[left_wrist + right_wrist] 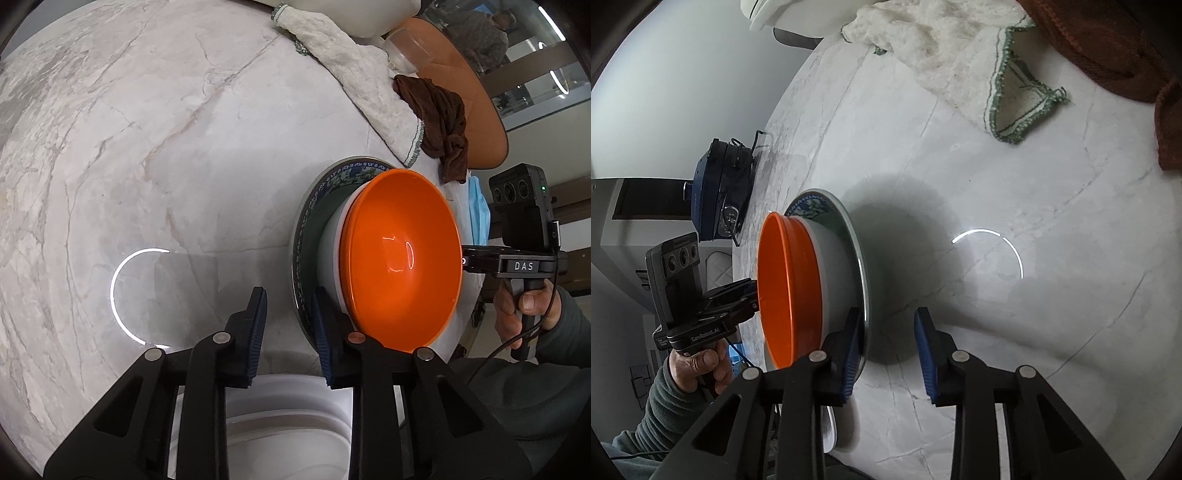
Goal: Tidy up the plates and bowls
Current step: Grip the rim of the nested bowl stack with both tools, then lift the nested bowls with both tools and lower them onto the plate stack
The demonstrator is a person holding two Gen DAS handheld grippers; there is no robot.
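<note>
An orange bowl [402, 258] sits nested in a white bowl [330, 243] on a blue-patterned plate [314, 206] on the marble table. My left gripper [288, 328] is open, its right finger by the plate's near rim. A white plate [284, 417] lies under it at the table's near edge. In the right wrist view the same orange bowl [786, 288], white bowl [838, 266] and patterned plate [820, 206] show at left. My right gripper [888, 347] is open, its left finger beside the plate's rim. Nothing is held.
A white towel [354, 74] and a brown cloth [439, 118] lie at the table's far side, with a glass [406, 48] and a white container [354, 14] behind. A blue device [720, 192] stands at the table edge. A blue mask [478, 210] lies by the stack.
</note>
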